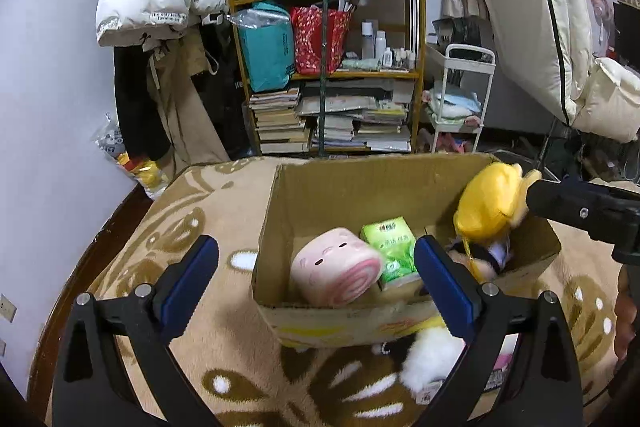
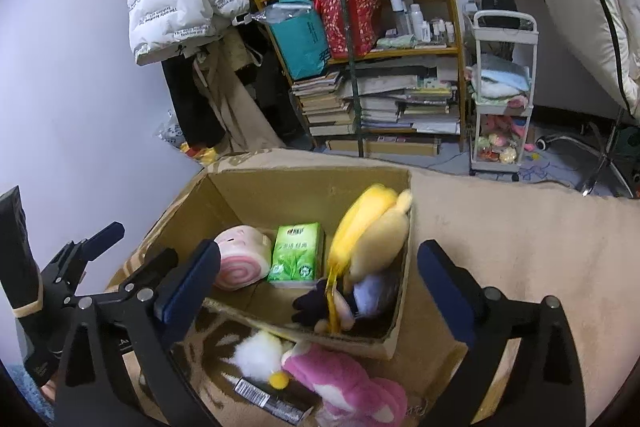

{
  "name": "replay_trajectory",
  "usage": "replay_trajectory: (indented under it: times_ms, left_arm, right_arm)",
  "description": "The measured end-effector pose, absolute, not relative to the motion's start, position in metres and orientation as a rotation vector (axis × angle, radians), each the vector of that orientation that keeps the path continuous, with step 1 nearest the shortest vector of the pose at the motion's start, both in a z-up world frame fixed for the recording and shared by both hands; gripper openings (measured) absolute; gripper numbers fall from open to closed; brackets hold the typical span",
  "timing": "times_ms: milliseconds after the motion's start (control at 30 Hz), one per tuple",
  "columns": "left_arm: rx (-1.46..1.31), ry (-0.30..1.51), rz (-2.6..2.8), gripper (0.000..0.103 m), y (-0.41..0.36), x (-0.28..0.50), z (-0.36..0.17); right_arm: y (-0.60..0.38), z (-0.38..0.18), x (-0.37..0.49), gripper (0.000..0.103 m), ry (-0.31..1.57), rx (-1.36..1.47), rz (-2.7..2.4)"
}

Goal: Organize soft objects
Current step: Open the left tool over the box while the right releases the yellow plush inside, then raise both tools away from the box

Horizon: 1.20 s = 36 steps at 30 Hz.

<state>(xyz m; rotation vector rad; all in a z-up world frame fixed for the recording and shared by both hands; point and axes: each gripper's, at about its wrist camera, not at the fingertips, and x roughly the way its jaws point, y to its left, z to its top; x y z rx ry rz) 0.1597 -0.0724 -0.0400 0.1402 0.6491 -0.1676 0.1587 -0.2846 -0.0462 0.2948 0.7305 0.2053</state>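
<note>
Between my right gripper's [image 2: 318, 281] spread fingers, nothing is pinched; the yellow-hatted doll [image 2: 368, 247] sits just beyond them, blurred, against the right wall of the cardboard box [image 2: 304, 187]. My left gripper [image 1: 316, 277] is equally wide and empty, hanging over the box's near rim. Inside lie a pink roll-shaped plush [image 2: 242, 261] and a green tissue pack [image 2: 298, 253], side by side.

The doll looks top-heavy, its glossy hat propped high on the wall, so I judge it could slump over the rim. The box's near wall sags, and a knock from either finger might tip it on the fleecy patterned blanket [image 1: 200, 347].

Outside, touching the front wall, a fluffy pink-and-white plush [image 2: 340, 383] lies beside a flat dark packet [image 2: 272, 399]: squashy fur that may slip a shallow pinch.
</note>
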Motion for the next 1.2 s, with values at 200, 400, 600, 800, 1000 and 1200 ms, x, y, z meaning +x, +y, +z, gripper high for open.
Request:
replay_trajectory:
  times_ms: [200,400,600,800,1000,1200]
  left_arm:
    - [0.122,0.66,-0.163,0.097,-0.066,0.149,-0.037]
    - [0.108,0.655,-0.147,0.097,-0.057,0.132,-0.028]
    - [0.056,0.685,-0.134,0.098,-0.048,0.113,-0.023]
    - [0.037,0.708,-0.157,0.097,-0.046,0.091,-0.015]
    - [0.056,0.711,-0.157,0.097,-0.05,0.068,-0.015]
    - [0.092,0.723,-0.159,0.097,-0.055,0.057,-0.015]
  right_arm:
    - [-0.287,-0.045,0.151,0.103,0.728,0.3,0.2]
    - [-0.289,-0.038,0.13,0.103,0.715,0.3,0.172]
    - [-0.29,-0.034,0.108,0.103,0.731,0.28,0.151]
    - [-0.289,-0.032,0.085,0.103,0.767,0.266,0.132]
    - [-0.293,-0.032,0.066,0.103,0.794,0.294,0.122]
    - [-0.29,-0.037,0.052,0.103,0.815,0.278,0.124]
